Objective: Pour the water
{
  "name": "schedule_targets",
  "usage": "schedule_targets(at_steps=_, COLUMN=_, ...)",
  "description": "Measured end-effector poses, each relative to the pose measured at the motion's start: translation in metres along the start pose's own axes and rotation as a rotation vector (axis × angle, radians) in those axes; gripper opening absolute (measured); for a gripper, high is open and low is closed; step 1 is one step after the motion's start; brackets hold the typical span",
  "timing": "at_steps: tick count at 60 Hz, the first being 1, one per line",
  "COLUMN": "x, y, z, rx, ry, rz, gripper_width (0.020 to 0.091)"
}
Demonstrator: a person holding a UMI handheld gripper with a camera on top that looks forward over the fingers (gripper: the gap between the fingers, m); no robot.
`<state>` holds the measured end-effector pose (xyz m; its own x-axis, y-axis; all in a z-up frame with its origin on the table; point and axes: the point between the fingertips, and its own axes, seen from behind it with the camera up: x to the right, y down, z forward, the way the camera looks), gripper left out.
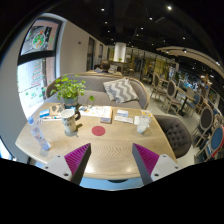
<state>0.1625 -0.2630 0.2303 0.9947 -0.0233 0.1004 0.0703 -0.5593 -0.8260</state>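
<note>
Clearly the tongs (pixel 110 160) stand apart and empty, well short of the bottle (pixel 40 137) on the surface (pixel 112 146), so a careless reach might topple it.

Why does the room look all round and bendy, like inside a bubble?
In the gripper view, the wide-angle lens bends straight lines, so the wooden table curves and the room wraps round it. Ceiling lights show as small bright spots, and the window looks washed pale. The open gripper shows large beside the potted plant.
</note>
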Motion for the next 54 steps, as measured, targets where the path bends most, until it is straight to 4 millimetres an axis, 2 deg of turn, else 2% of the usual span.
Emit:
schedule_targets(at_steps=6, x=-0.002, y=0.008, z=0.006, rx=-0.008, ry=0.011, rz=-0.004, gripper_width=0.0843)
schedule_targets(at_steps=7, x=-0.003, y=0.008, z=0.001, rx=-0.012, ry=0.015, rz=-0.005, gripper_width=0.0844)
schedule_targets(at_steps=11, x=-0.013, y=0.015, z=0.006, rx=-0.021, ry=0.023, rz=0.0, gripper_width=0.0843)
schedule_targets(at_steps=18, x=-0.04, y=0.034, z=0.009, rx=-0.042, ry=0.025, rz=0.024, gripper_width=0.0847)
schedule_targets(at_steps=24, x=-0.074, y=0.051, z=0.007, rx=-0.054, ry=0.024, rz=0.034, gripper_width=0.0847)
schedule_targets(at_steps=31, x=-0.127, y=0.068, z=0.003, rx=-0.05, ry=-0.004, rz=0.028, gripper_width=0.0846)
schedule_targets(at_steps=39, x=-0.202, y=0.078, z=0.01, rx=-0.044, ry=-0.075, rz=0.024, gripper_width=0.0849)
schedule_targets(at_steps=46, x=-0.269, y=0.079, z=0.026, rx=-0.038, ry=-0.131, rz=0.033, gripper_width=0.0849)
schedule_targets(at_steps=54, x=-0.335, y=0.074, z=0.056, rx=-0.026, ry=-0.183, rz=0.057, gripper_width=0.0848)
